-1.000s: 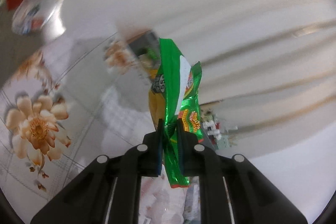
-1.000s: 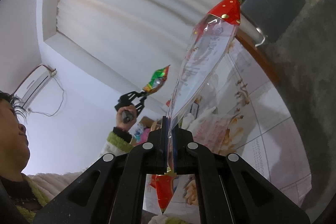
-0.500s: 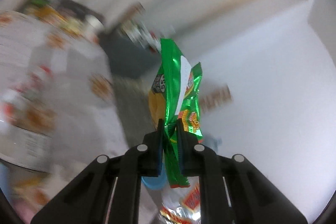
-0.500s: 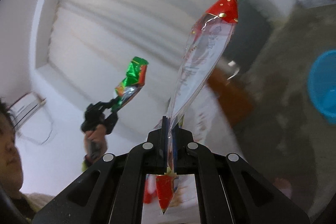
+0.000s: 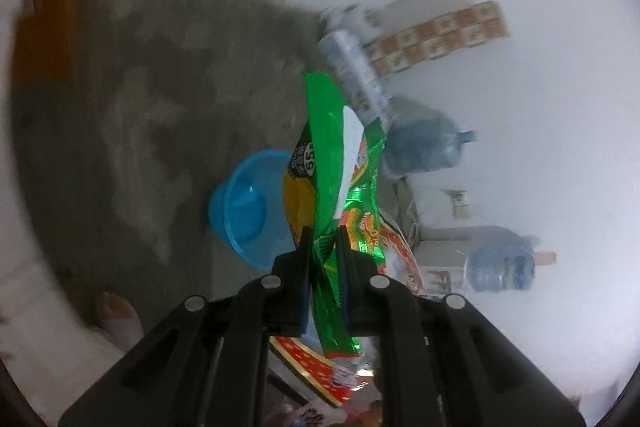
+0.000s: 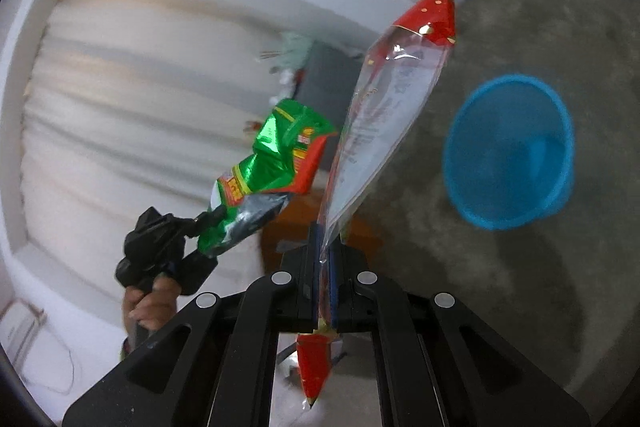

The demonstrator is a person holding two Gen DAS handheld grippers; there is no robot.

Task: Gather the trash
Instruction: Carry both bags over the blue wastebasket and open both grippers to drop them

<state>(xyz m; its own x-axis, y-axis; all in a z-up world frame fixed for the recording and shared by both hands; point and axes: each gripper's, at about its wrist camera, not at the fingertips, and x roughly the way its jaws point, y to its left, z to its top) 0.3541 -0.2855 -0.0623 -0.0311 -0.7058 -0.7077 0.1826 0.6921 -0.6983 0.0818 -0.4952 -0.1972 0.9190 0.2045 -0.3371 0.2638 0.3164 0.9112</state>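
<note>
My left gripper is shut on a crumpled green snack wrapper that stands up between its pads. A blue plastic bin sits on the grey floor just left of and beyond that wrapper. My right gripper is shut on a long clear wrapper with red ends. In the right wrist view the left gripper appears at the left with the green wrapper, held by a hand. The blue bin lies to the right on the floor, open side facing me.
Large blue water jugs stand by the white wall, another jug lower right. A bare foot shows at the lower left. A brown wooden table edge runs along the upper left. The floor around the bin is grey concrete.
Both views have swung from the flowered table and curtain down to the grey floor. The blue bin has come into view and grown nearer. Each gripper has kept its wrapper.
</note>
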